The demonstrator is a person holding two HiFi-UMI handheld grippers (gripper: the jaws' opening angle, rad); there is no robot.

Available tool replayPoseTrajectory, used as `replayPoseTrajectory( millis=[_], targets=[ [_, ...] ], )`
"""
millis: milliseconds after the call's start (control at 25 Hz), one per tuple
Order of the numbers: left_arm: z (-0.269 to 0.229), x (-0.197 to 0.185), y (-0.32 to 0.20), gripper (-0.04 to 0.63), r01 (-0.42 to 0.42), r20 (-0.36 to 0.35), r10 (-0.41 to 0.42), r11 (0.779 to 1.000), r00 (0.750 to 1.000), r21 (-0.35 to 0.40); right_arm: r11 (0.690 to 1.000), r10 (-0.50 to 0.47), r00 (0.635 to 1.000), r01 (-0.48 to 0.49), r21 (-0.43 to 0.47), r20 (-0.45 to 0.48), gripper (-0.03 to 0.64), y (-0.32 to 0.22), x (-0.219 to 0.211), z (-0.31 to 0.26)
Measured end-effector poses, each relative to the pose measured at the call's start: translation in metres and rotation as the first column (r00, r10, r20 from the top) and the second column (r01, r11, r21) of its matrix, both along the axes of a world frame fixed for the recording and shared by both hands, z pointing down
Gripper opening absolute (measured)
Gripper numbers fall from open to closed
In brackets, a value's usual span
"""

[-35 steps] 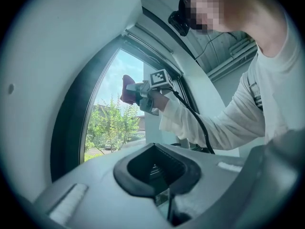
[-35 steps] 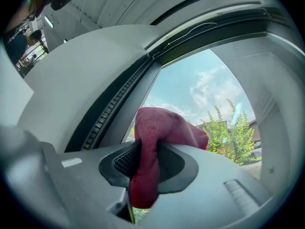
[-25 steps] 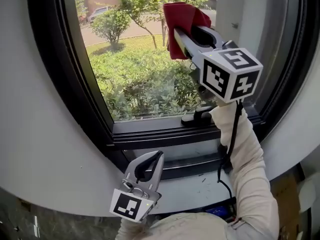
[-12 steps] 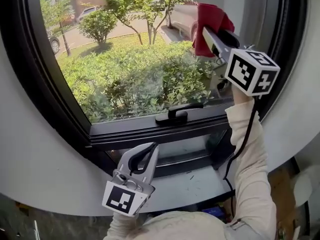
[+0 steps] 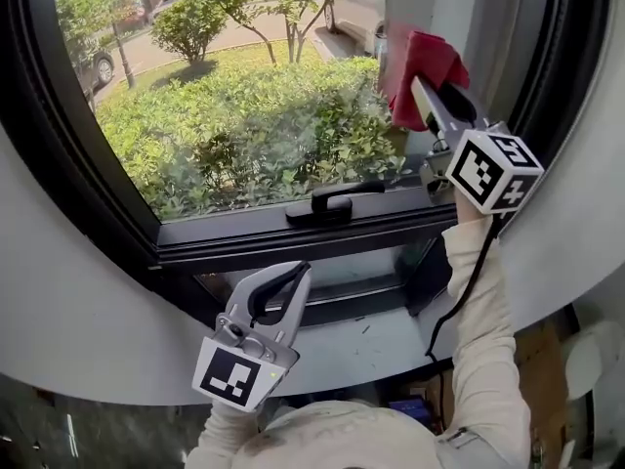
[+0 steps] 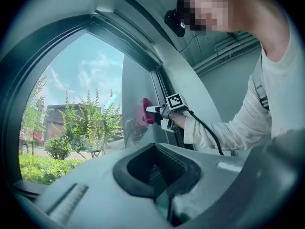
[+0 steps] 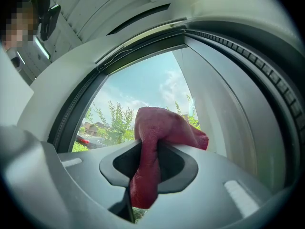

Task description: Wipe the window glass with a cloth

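**Window wipe: stroke in hand at the pane's right side**

- **Right gripper** [image 5: 422, 84]: jaws clamped on a red cloth [image 5: 418, 55], which bunches out past the tips.
- **Cloth:** high on the right of the glass [image 5: 244, 115], near the dark frame [image 5: 547, 66]. No view settles whether it presses on the pane.
- **Left gripper** [image 5: 296, 274]: jaws together with nothing between them, held low by the sill [image 5: 391, 345], well apart from the glass.
- **Step, as judged:** wiping is under way on the right portion, and most of the pane is yet to be covered.
- **Next move, as judged:** a firm sweep leftward or downward with the cloth flat on the glass, stopping short of the handle [image 5: 330, 203] on the bottom rail.
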State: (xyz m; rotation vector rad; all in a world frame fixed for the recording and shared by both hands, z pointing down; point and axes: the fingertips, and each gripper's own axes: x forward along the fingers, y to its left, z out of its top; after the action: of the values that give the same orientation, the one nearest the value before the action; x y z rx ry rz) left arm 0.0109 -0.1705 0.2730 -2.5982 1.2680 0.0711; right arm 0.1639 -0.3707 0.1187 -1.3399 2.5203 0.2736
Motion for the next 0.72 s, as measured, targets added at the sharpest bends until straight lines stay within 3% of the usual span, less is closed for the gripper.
replayPoseTrajectory(
  millis=[240, 720],
  targets=[
    [0.000, -0.005, 0.000, 0.000, 0.006, -0.010, -0.006, 1.000, 1.000, -0.006, 1.000, -0.015, 1.000, 0.014, -0.010, -0.015, 0.114, 0.005, -0.023, 0.002],
    [-0.004, -0.066, 0.014, 0.000, 0.096, -0.021, -0.096, 0.995, 0.995, -0.004, 0.995, -0.075, 0.997, 0.077, 0.062, -0.033, 0.114, 0.030, -0.139, -0.019]
  ],
)
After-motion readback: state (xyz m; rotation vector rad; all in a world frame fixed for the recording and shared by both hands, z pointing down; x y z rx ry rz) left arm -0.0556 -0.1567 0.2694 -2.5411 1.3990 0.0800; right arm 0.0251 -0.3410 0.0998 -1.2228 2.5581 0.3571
